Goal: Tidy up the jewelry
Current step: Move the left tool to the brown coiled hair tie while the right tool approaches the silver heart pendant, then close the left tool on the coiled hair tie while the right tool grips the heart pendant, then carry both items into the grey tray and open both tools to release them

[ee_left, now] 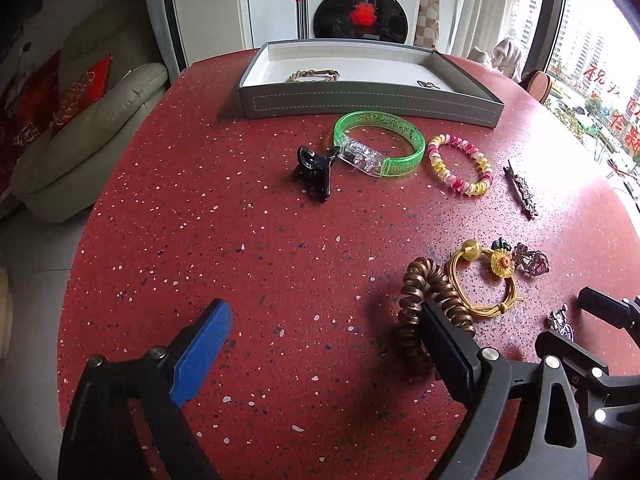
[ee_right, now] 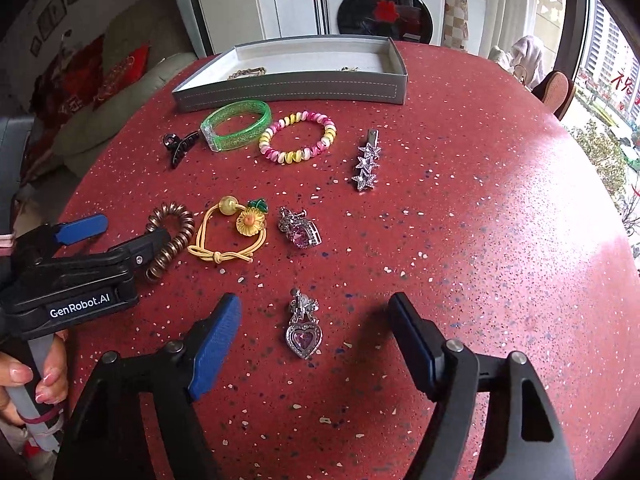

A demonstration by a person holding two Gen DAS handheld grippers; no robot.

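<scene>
On the red table (ee_right: pixel 460 200), the left gripper (ee_right: pixel 120 228) is spread wide by the brown coil tie (ee_right: pixel 170 236). The right gripper (ee_right: pixel 316 332) also gapes, the heart pendant (ee_right: pixel 303 334) lying between its fingers. The tray (ee_right: pixel 288 90) stands far behind.

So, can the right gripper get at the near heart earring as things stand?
Probably yes: the right gripper is open, the heart earring lies flat between its fingers, and nothing sits over it.

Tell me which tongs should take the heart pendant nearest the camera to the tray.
Right. The right tongs are open with the heart pendant lying between their fingers; the left tongs sit at the brown spiral hair tie.
</scene>
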